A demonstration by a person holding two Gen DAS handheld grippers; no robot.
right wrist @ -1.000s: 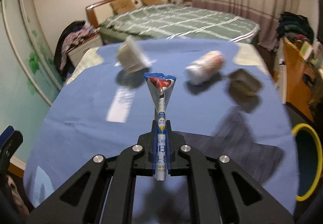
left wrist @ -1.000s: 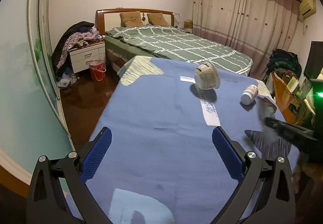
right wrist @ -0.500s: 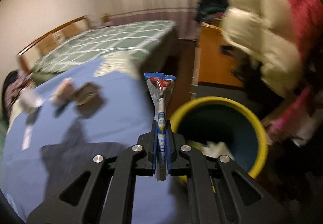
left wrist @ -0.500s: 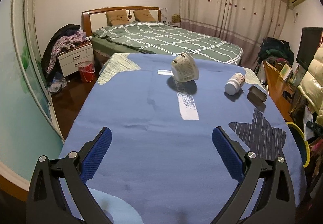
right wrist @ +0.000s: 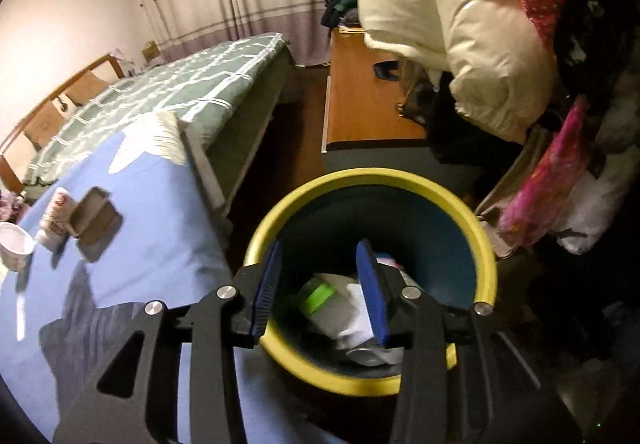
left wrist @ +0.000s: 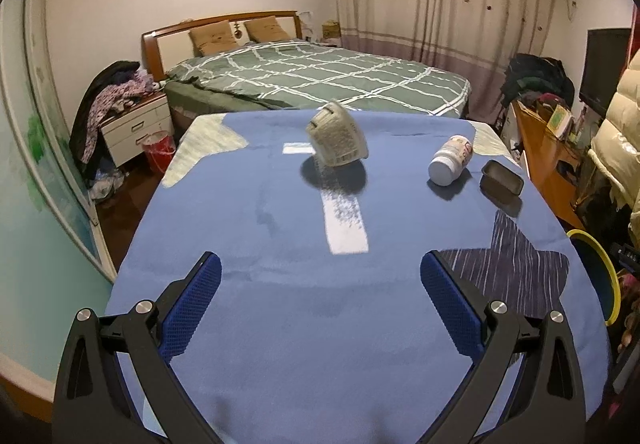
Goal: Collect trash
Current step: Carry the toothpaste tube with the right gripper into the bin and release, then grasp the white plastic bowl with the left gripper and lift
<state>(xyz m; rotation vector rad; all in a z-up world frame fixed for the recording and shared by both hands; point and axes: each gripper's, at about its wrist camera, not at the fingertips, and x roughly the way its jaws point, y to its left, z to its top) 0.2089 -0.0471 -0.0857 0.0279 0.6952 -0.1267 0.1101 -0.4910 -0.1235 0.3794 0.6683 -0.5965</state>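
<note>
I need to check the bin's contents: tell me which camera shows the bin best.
The right wrist view: the bin sits open below the gripper, trash visible inside. The left wrist view catches only a sliver of its yellow rim at the right edge.

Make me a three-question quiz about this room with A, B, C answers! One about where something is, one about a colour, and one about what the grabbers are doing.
1. Where is the bin?
A. on the bed
B. on the floor beside the blue table
C. on the desk

2. What colour is the bin's rim?
A. yellow
B. red
C. white

3. What is between the right gripper's fingers?
A. a bottle
B. a cup
C. nothing

Answers:
1 B: it stands below the edge of the blue table.
2 A: the ring around its top is yellow.
3 C: the jaws are opening over the bin, and only the trash inside it shows between them.
</note>
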